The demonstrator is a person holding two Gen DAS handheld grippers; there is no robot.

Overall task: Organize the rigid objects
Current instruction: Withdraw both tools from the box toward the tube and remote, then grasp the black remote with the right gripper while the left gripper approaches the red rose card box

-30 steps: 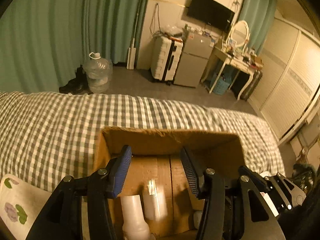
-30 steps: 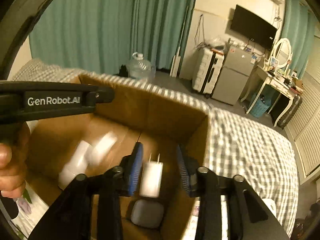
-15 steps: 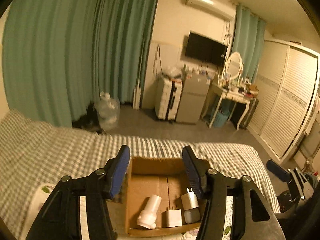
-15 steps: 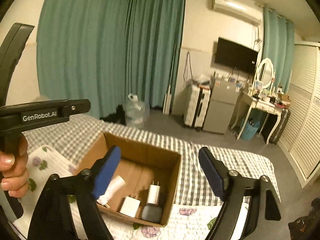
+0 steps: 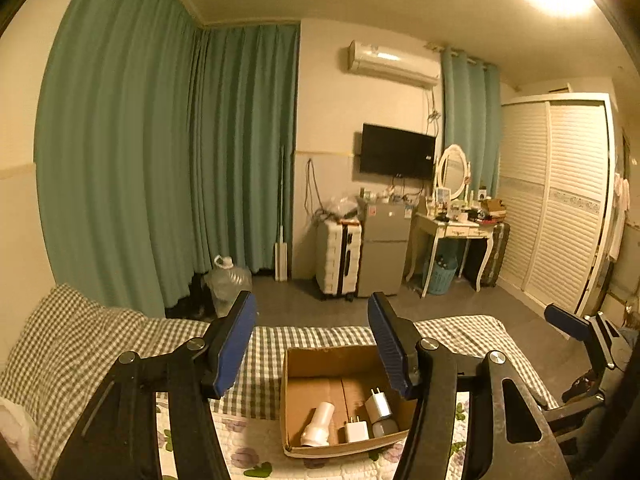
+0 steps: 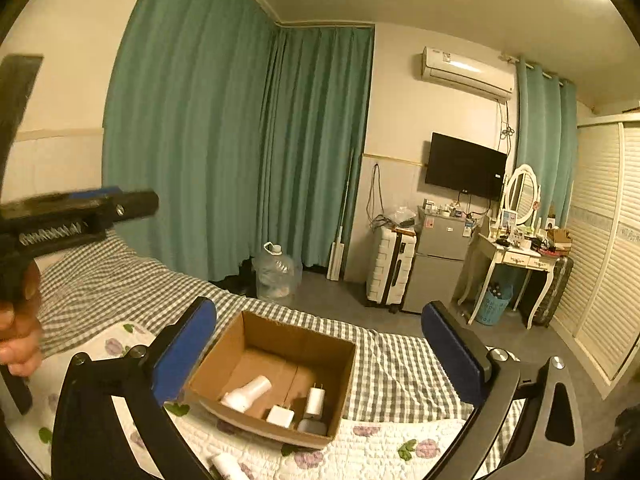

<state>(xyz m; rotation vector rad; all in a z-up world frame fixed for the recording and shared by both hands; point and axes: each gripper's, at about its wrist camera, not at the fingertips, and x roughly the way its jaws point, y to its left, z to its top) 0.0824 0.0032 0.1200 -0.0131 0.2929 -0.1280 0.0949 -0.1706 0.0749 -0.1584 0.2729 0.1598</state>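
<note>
Both claws are hanging empty above the bed right now: my right gripper (image 6: 316, 344) is standing as wide as it goes, jaws just having been opening with nothing between them, and my left gripper (image 5: 310, 344) is spreading too, also with only air between its blue pads.

Down on the bed (image 6: 404, 376), the cardboard box (image 6: 224, 356) is sitting near the foot end, straddling the line where the checked cover is meeting the floral quilt (image 6: 360, 456). Inside it I'm counting four things, all bunched toward the near wall: a white bottle-shaped piece (image 6: 246, 394) lying on its side, a white plug adapter (image 6: 280, 416), a taller white charger (image 6: 315, 400) with its prongs pointing up, and a small grey block (image 6: 312, 426) tucked in the near corner.

So most of the sorting is looking done, I'm judging. One pale cylindrical object (image 6: 226, 465) is still lying on the quilt outside the box, by its near edge. That's seeming to be what's left for me, though I can't tell what it is.
</note>
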